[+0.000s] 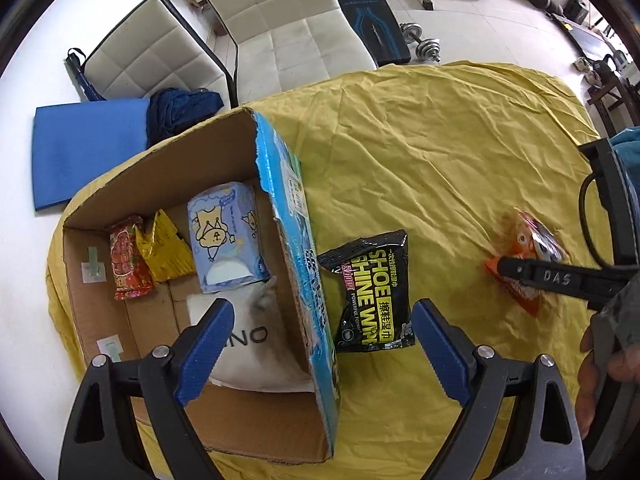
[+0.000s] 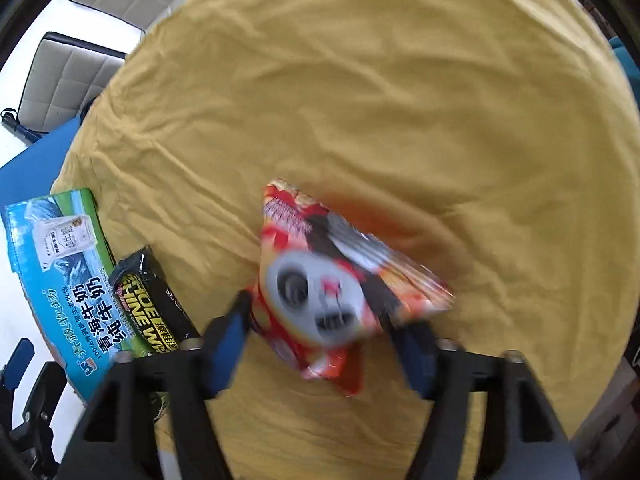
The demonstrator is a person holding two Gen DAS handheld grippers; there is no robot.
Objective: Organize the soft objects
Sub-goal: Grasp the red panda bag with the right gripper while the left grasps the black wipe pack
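Soft packets are the matter here: an orange panda snack bag (image 2: pixel 340 292) lies on the yellow cloth (image 2: pixel 400 100) of the tabletop, well apart from the cardboard box (image 1: pixel 298 216), and a black shoe-wipe pack (image 1: pixel 370 292) lies just beside the outer wall of that box. Inside the box I see a blue tissue pack (image 1: pixel 224 236), a red packet (image 1: pixel 130 258), a gold packet (image 1: pixel 166 254) and a white pouch (image 1: pixel 248 340).

The right gripper (image 2: pixel 324 340) has its two fingers around the lower part of the snack bag. The picture is blurred, so I cannot tell if the pads already press on the bag or only stand beside it. The left gripper (image 1: pixel 322 344) is open and empty; it hangs over the box wall and the wipe pack, with one finger above the white pouch.

In my judgement the main risk is a weak grasp near the corner of the snack bag. The foil is slippery and full of air, so the bag may slide out or swing when it is lifted, or the contents may be crushed if the squeeze is too hard. The pads could also pinch the wrinkled cloth and drag it. The left gripper, going down, could hit the box edge and push the box.
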